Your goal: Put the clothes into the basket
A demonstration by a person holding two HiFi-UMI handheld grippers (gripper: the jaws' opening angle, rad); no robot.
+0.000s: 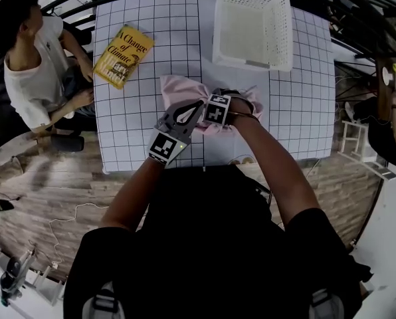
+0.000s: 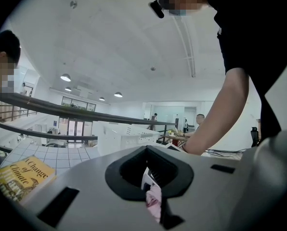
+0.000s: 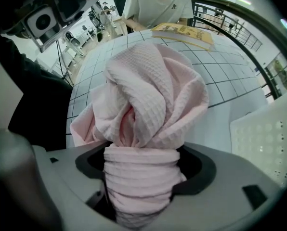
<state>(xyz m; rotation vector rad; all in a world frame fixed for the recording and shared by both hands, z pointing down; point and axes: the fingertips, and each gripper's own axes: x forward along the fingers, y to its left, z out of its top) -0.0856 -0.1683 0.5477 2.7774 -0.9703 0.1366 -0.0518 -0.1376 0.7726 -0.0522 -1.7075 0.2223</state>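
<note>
The soft, light pink cloth [image 1: 181, 88] lies bunched just before the basket [image 1: 254, 64]. The right gripper [image 3: 141, 186] has its jaws clenched on a thick wad, likely the surest hold. The left gripper [image 2: 152, 198] pinches an edge.

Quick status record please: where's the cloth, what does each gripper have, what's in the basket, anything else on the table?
cloth: pink cloth, bunched over the middle of the table, not in the basket
left gripper: shut on a thin edge of the cloth
right gripper: shut on a thick bundle of it
basket: white, far side, nothing seen inside
other: yellow book, far left
</note>
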